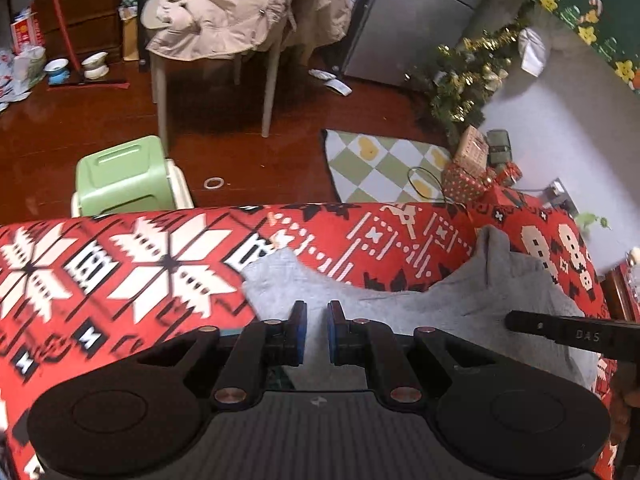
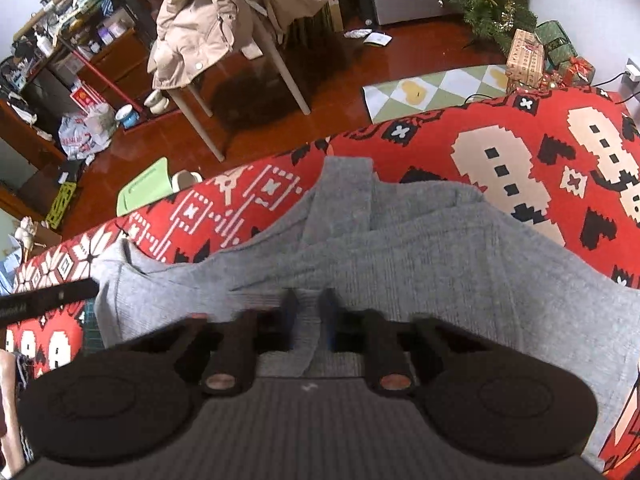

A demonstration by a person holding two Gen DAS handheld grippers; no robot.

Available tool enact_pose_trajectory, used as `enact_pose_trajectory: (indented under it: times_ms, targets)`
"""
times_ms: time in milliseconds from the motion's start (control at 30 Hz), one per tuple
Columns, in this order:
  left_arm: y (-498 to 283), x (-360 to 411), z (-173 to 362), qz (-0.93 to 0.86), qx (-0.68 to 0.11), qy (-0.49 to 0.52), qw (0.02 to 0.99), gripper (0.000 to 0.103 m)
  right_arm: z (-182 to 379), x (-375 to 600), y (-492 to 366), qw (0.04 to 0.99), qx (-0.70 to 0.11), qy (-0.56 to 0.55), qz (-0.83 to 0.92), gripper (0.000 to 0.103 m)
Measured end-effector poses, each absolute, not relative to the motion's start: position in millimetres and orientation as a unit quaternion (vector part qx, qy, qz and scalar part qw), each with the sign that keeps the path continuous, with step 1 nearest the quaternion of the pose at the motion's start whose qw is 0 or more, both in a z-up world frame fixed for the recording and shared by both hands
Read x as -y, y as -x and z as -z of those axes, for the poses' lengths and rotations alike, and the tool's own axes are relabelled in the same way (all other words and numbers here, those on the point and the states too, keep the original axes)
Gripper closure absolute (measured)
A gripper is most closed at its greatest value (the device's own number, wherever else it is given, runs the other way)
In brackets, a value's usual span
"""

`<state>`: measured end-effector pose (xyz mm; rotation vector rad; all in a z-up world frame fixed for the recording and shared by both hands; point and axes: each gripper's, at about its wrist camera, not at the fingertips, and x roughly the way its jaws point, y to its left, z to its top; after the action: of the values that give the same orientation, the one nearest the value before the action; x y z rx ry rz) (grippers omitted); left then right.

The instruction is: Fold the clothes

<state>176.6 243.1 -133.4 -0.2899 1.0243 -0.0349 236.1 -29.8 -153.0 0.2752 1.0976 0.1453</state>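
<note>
a grey knit (image 2: 400, 248) lies rumpled on my red patterned cloth (image 1: 120, 272), one sleeve reaching toward the far edge. my left gripper (image 1: 317, 334) hangs over the knit's near left part, jaws nearly closed; whether they pinch any fabric i cannot tell. my right gripper (image 2: 308, 320) is clenched on a fold of the knit, grey fabric caught between its fingers. to fold well, i judge i should lift both sides evenly, keep the fabric taut between my hands, and lay it over flat so no creases bunch underneath.
</note>
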Motion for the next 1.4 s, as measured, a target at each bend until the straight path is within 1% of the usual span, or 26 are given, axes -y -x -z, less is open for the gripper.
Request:
enact_pose_trajectory:
  times_ms: [167, 300, 333, 400, 433, 467, 567, 600, 633, 667, 767, 900, 1133, 1167, 1200, 1233, 1367, 1400]
  targets:
    - [-184, -237, 145, 0.024, -0.495, 0.115, 0.861, 0.096, 136, 40, -230, 0.859, -0.49, -0.145, -0.031, 0.103]
    - [-187, -239, 149, 0.019, -0.498, 0.124, 0.858, 0.097, 140, 47, -234, 0.85, -0.497, -0.169, -0.027, 0.103]
    - [-187, -239, 149, 0.019, -0.498, 0.125, 0.858, 0.097, 141, 47, -234, 0.848, -0.5, -0.172, -0.031, 0.097]
    - [-186, -240, 148, 0.021, -0.499, 0.124, 0.857, 0.096, 140, 44, -232, 0.85, -0.496, -0.172, -0.039, 0.09]
    - [-186, -240, 148, 0.022, -0.5, 0.124, 0.857, 0.096, 140, 42, -231, 0.851, -0.495, -0.168, -0.044, 0.081]
    - [-186, -240, 148, 0.023, -0.5, 0.125, 0.857, 0.096, 140, 39, -231, 0.852, -0.495, -0.163, -0.049, 0.08]
    - [-186, -241, 144, 0.029, -0.496, 0.124, 0.859, 0.097, 147, 31, -234, 0.844, -0.511, -0.151, -0.061, 0.08]
    - [-185, -240, 143, 0.031, -0.493, 0.121, 0.861, 0.097, 149, 29, -234, 0.842, -0.514, -0.151, -0.066, 0.086]
    - [-185, -239, 141, 0.034, -0.49, 0.119, 0.863, 0.097, 150, 28, -235, 0.842, -0.514, -0.149, -0.071, 0.102]
    - [-185, -239, 141, 0.039, -0.489, 0.118, 0.864, 0.097, 149, 26, -234, 0.844, -0.512, -0.144, -0.071, 0.103]
    - [-187, -234, 147, 0.043, -0.499, 0.094, 0.861, 0.097, 140, 25, -231, 0.854, -0.499, -0.135, -0.055, 0.103]
    - [-185, -232, 151, 0.046, -0.489, 0.078, 0.868, 0.096, 131, 34, -229, 0.864, -0.481, -0.147, -0.023, 0.103]
    - [-184, -235, 147, 0.048, -0.482, 0.085, 0.871, 0.097, 160, 37, -237, 0.854, -0.497, -0.155, -0.012, 0.102]
    - [-182, -234, 144, 0.049, -0.48, 0.087, 0.872, 0.097, 158, 38, -236, 0.855, -0.494, -0.156, -0.012, 0.101]
    - [-179, -234, 140, 0.052, -0.478, 0.088, 0.873, 0.097, 156, 40, -234, 0.856, -0.491, -0.159, -0.011, 0.095]
    - [-176, -232, 137, 0.054, -0.476, 0.089, 0.873, 0.097, 153, 42, -231, 0.859, -0.486, -0.161, -0.01, 0.093]
    - [-156, -221, 124, 0.071, -0.474, 0.103, 0.872, 0.097, 138, 50, -211, 0.862, -0.481, -0.158, -0.015, 0.088]
    - [-151, -217, 122, 0.078, -0.475, 0.109, 0.87, 0.097, 135, 51, -206, 0.859, -0.485, -0.159, -0.022, 0.086]
